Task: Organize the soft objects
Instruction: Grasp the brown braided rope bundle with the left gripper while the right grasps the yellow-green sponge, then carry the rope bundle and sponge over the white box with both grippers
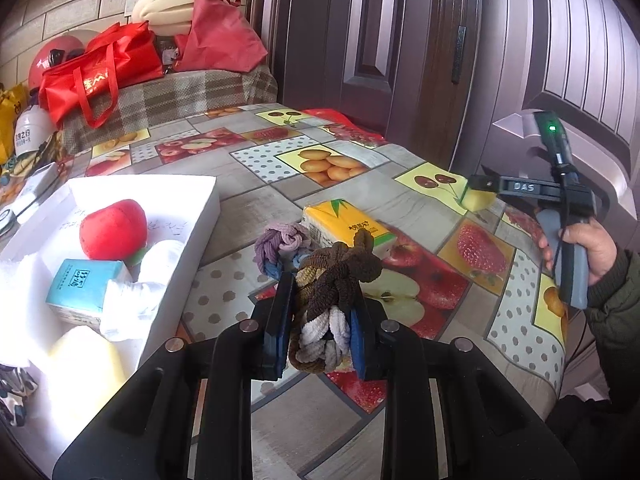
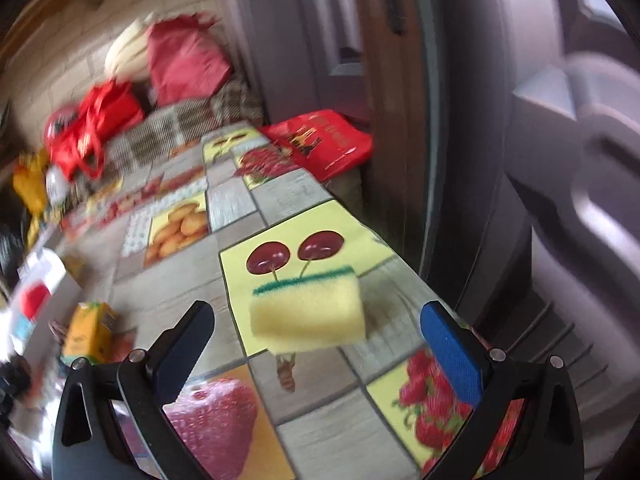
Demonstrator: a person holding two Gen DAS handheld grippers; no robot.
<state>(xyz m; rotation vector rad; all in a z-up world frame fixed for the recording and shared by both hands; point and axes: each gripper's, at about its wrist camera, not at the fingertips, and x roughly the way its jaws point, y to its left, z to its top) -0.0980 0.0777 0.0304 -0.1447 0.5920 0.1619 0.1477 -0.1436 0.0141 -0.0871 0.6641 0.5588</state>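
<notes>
The white box (image 1: 176, 240) sat on the desk (image 1: 256, 196), left of the left hand-held gripper (image 1: 320, 320), which clamped a brown knotted rope toy (image 1: 340, 276). The yellow sponge (image 2: 308, 312) lay before the wide-spread right hand-held gripper (image 2: 316, 340).

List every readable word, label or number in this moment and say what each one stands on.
"DAS": on the right gripper body, seen from the left wrist view.
Chinese print on the yellow tissue pack: too small to read.
Characters on the blue tissue pack in the white box: not legible.
Gold lettering on the red bag: partly folded, unreadable.
Characters on the white bottle: too small.
Right wrist view: blurred, nothing readable.
</notes>
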